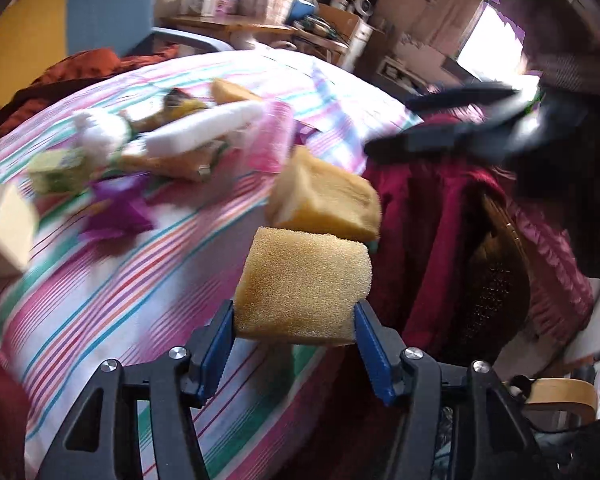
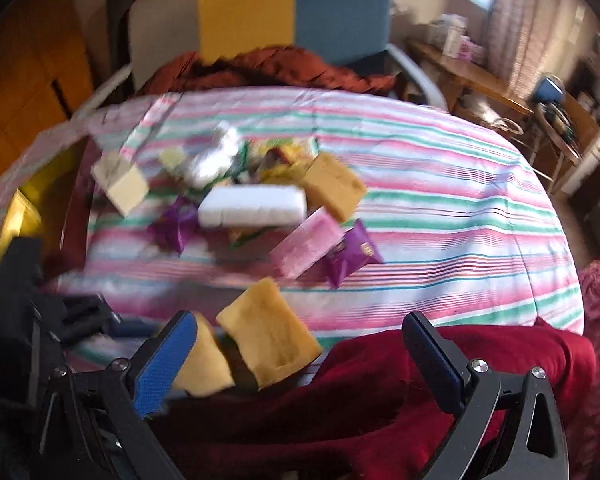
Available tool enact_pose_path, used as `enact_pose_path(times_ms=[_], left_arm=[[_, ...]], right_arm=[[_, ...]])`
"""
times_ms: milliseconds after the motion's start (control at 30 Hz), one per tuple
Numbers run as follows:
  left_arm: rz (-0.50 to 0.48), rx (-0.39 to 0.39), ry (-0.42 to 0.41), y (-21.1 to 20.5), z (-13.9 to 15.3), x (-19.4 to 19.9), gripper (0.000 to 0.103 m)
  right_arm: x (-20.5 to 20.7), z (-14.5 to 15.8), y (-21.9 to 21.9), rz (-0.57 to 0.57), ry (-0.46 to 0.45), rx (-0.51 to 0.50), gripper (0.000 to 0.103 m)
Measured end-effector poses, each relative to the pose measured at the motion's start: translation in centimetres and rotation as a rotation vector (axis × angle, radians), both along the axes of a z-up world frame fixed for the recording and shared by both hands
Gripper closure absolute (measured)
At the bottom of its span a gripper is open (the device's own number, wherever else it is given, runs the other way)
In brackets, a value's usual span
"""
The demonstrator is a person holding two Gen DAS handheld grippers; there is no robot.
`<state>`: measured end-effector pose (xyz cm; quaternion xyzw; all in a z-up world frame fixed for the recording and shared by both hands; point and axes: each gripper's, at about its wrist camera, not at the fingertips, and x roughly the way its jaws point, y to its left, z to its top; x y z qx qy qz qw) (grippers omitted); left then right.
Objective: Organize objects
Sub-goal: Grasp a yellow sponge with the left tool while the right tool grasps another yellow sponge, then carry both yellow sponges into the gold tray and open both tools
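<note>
- Sponge [image 1: 300, 286] sits pinched between left gripper [image 1: 296, 340] pads, lower centre.
- Right gripper [image 2: 300, 360] gapes empty; keep it clear of second sponge [image 2: 270, 330].

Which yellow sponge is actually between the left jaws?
The porous sponge nearest the left wrist camera, with the blue pads pressing both its sides. The smoother sponge just beyond it lies free, and a third sponge sits far back in the pile.

No readable text, purple packet [image 2: 350, 256] print blurred, boxes' labels illegible
</note>
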<state>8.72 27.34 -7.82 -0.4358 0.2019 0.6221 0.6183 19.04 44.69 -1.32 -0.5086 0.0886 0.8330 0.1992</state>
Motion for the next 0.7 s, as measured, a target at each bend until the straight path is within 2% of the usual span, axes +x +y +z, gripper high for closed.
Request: enact_pose_path(times_ms=[167,233,300,367,467,567,600,700], left_arm=[[0.127,0.017,0.0,-4.8,0.8,-2.7,0.043],[0.166,0.03,0.0,-5.5,1.0,-2.9,0.043],[0.206,0.052,-0.005,-6.2,1.5,-3.5,0.043],[0.238,0.074,-0.004,-6.7,1.9,-3.6,0.043],[0.269,0.096,-0.008,-6.8,2.1,-3.9,0.043],[0.289,0.11,-0.016,-7.3,2.2,-4.2,0.043],[0.297,0.114,-0.015,-7.3,2.4,-4.3,0.043],[0.324,0.136,-0.01,-8.0,3.0,-4.7,0.043]], right_arm=[[-3.2,-3.9,-1.4,0.143,-0.204,0.009,0.0],[-4.1,-5.0,-1.5,0.179,-0.271,0.022,0.002],[-4.8,-6.0,-1.3,0.197,-0.335,0.031,0.011],[-5.2,-7.2,-1.1,0.202,-0.395,0.044,0.014],[-5.1,-7.6,-1.0,0.2,-0.413,0.05,0.027],[-4.7,-7.7,-0.7,0.188,-0.401,0.044,0.034],[-4.5,-7.9,-0.6,0.184,-0.403,0.047,0.043],[-4.1,-7.8,-0.2,0.167,-0.373,0.039,0.049]])
